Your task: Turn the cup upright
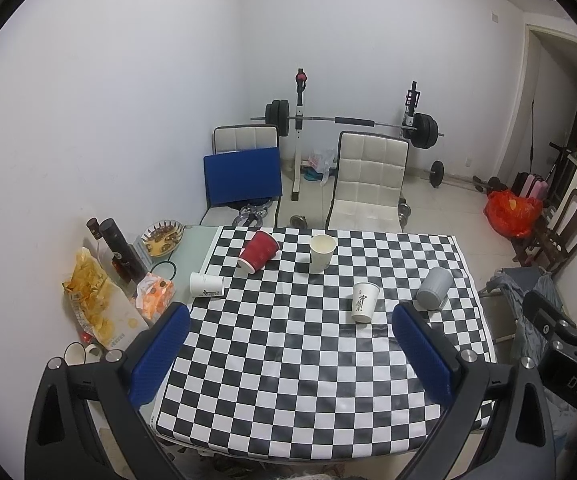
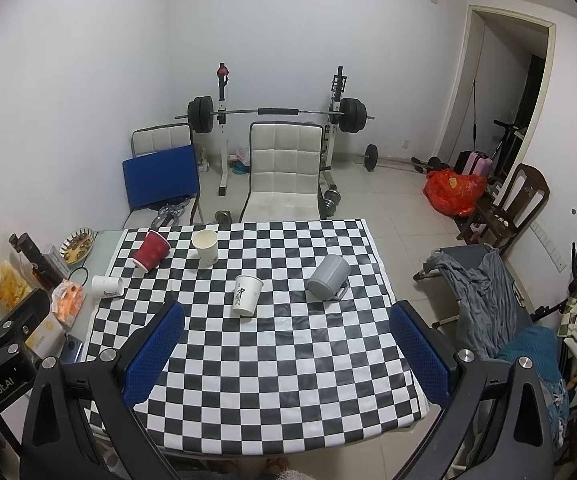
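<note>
Both grippers hang above the near edge of the checkered tablecloth [image 2: 272,380]. The left gripper [image 1: 290,334] and the right gripper [image 2: 286,334] are each spread wide with nothing between the fingers. Further in, a printed white paper cup [image 2: 247,294] stands upright, and to its right the grey mug [image 2: 328,283] sits mouth-down. At far left, a small white cup [image 1: 206,284] and a red cup [image 1: 258,251] lie tipped over beside an upright cream cup [image 1: 322,253]. By my judgement, flipping has not begun.
</note>
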The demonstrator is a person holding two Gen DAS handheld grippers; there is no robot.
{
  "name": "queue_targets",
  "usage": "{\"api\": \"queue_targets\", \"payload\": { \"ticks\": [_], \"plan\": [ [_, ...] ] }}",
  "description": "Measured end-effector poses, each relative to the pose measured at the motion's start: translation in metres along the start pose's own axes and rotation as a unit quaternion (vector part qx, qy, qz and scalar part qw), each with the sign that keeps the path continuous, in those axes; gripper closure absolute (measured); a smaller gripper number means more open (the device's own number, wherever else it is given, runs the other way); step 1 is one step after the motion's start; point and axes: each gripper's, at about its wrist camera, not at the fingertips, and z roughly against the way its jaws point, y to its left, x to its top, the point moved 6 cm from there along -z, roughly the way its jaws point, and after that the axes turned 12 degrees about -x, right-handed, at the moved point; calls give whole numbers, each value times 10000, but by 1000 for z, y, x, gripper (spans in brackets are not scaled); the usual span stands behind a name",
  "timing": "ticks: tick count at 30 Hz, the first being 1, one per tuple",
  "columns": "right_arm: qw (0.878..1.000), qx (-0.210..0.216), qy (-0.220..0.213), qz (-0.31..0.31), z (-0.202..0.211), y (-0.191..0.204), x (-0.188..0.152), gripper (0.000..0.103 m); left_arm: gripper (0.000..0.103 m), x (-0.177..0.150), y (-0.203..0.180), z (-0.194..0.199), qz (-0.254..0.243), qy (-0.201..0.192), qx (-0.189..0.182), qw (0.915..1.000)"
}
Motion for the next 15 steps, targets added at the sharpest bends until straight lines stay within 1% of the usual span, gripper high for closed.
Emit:
{"api": "queue_targets", "payload": {
  "ticks": [6, 7, 15],
  "plan": [
    [10000, -7, -17, -7, 1, -1, 1, 0, 0, 1, 0, 2, 9, -11, -7, 10000],
    [10000, -16, -13, -6, 1, 1, 7, 0, 0, 3, -2, 6, 6, -24, 0, 10000],
    [10000, -1, -36, -10, 2, 1, 4, 0, 0, 5, -3, 7, 5, -44, 4, 10000]
  ]
}}
